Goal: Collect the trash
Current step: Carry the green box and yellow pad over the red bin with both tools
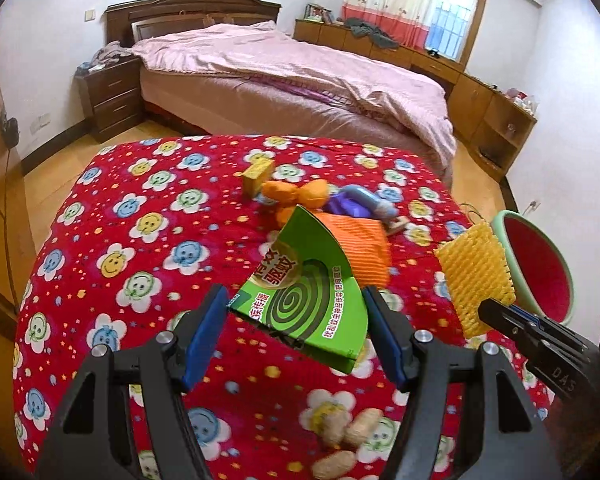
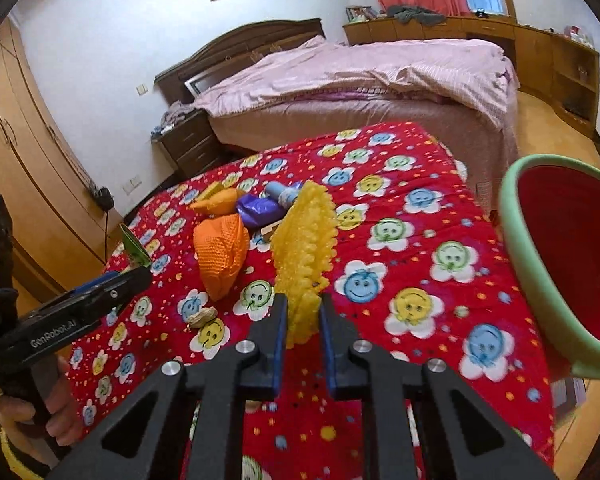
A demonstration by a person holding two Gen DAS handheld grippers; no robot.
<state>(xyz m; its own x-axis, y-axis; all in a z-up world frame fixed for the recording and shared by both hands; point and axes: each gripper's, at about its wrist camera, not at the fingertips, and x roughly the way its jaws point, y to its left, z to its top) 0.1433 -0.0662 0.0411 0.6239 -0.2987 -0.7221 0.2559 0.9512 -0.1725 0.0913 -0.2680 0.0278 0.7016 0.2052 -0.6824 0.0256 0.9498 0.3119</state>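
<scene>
Between the right gripper's (image 2: 304,320) nearly closed pads hangs a yellow foam net (image 2: 304,248), pinched at its lower end and lifted off the red smiley-flower blanket (image 2: 420,264). At its right stands a green bin with a red inside (image 2: 540,280); nothing shows in the part of it that is visible. Held between the left gripper's (image 1: 296,320) widely spread pads is a green mosquito-coil box (image 1: 308,288), raised above the blanket. Behind lie an orange foam net (image 2: 220,256), a purple bag (image 2: 256,210), a small yellow box (image 1: 258,176) and peanuts (image 1: 352,428) near the front edge.
</scene>
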